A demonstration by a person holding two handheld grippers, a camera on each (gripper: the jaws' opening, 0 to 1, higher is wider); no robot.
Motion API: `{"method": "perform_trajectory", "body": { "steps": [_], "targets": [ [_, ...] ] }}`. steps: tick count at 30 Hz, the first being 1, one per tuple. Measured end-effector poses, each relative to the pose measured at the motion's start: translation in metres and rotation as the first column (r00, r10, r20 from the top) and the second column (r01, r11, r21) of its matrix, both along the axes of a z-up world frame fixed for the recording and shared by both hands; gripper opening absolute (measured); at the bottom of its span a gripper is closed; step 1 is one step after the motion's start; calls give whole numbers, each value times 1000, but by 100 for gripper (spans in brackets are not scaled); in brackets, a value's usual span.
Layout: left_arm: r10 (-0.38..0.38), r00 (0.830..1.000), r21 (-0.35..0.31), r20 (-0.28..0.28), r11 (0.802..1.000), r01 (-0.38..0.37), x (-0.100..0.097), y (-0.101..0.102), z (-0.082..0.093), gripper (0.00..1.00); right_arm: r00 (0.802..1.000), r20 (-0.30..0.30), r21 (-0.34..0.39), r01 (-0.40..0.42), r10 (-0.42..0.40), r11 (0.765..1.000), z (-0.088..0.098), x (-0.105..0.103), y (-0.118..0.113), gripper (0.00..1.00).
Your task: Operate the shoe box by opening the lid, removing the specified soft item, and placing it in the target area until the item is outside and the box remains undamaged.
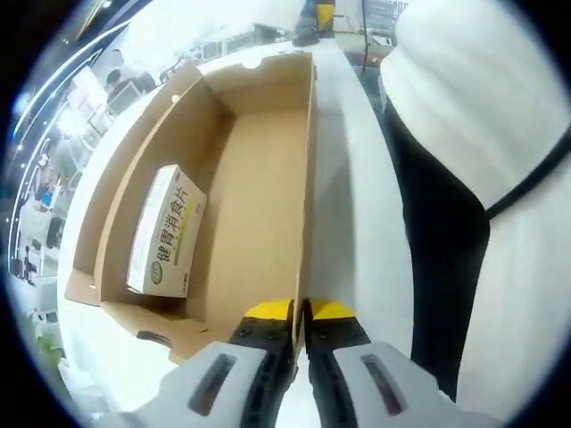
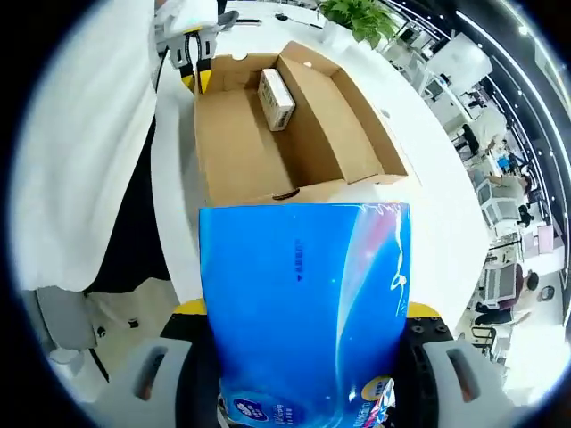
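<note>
Left gripper [image 1: 301,314], in the left gripper view, clamped tight on the near side wall of the open shoe box [image 1: 254,178], one yellow-tipped jaw inside the cardboard edge and one outside; seen again in the right gripper view at the box's far corner, beside a person's white sleeve [image 2: 80,134]; right gripper [image 2: 303,312] closed on a blue plastic-wrapped soft pack [image 2: 303,303], held up in front of the lens, clear of the box and nearer the camera than the box's flap edge; whether the pack rests on anything cannot be told. Inside the box, lying against the far wall, a small white carton [image 1: 168,230] with green printed characters, flat on the cardboard floor; lid folded open on the far side. Box standing on a white table [image 1: 343,178]; white sleeve and dark clothing just beside the table edge; potted green plant [image 2: 361,18] beyond the box on the same table; office desks and screens further off, blurred.
</note>
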State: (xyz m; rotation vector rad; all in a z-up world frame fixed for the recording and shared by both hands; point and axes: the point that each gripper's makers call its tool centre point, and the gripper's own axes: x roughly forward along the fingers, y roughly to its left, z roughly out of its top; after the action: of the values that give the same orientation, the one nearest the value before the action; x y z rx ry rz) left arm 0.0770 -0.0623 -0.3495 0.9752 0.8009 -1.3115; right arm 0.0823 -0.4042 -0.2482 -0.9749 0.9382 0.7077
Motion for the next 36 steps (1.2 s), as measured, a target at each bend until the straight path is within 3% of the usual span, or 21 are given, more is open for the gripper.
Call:
{"method": "perform_trajectory", "body": {
  "steps": [5, 10, 16, 20, 26, 32, 36],
  "targets": [
    [7, 1000, 3, 1, 1000, -7, 0, 0, 1, 5, 998, -26, -4, -55, 55, 998, 3, 3, -5, 78],
    [13, 1000, 6, 7, 1000, -13, 0, 0, 3, 5, 988, -72, -65, -139, 134, 988, 6, 9, -12, 78],
    [13, 1000, 29, 19, 999, -13, 1, 0, 5, 6, 978, -118, -15, -173, 170, 985, 23, 18, -16, 78],
    [9, 1000, 23, 18, 1000, -10, 2, 0, 6, 5, 969, -142, -36, -208, 201, 977, 25, 23, -21, 78],
    [-39, 998, 12, 39, 999, 39, 1, 0, 7, 4, 959, -178, -20, -229, 222, 973, 11, 28, -10, 78],
    [-27, 1000, 20, 6, 999, 27, 1, 0, 6, 4, 937, -222, -5, -277, 269, 961, -5, 24, 7, 78],
    [-12, 1000, 23, -12, 1000, 12, 1, 1, 5, 3, 934, -238, 21, -269, 267, 963, -10, 24, 10, 78]
  ]
}}
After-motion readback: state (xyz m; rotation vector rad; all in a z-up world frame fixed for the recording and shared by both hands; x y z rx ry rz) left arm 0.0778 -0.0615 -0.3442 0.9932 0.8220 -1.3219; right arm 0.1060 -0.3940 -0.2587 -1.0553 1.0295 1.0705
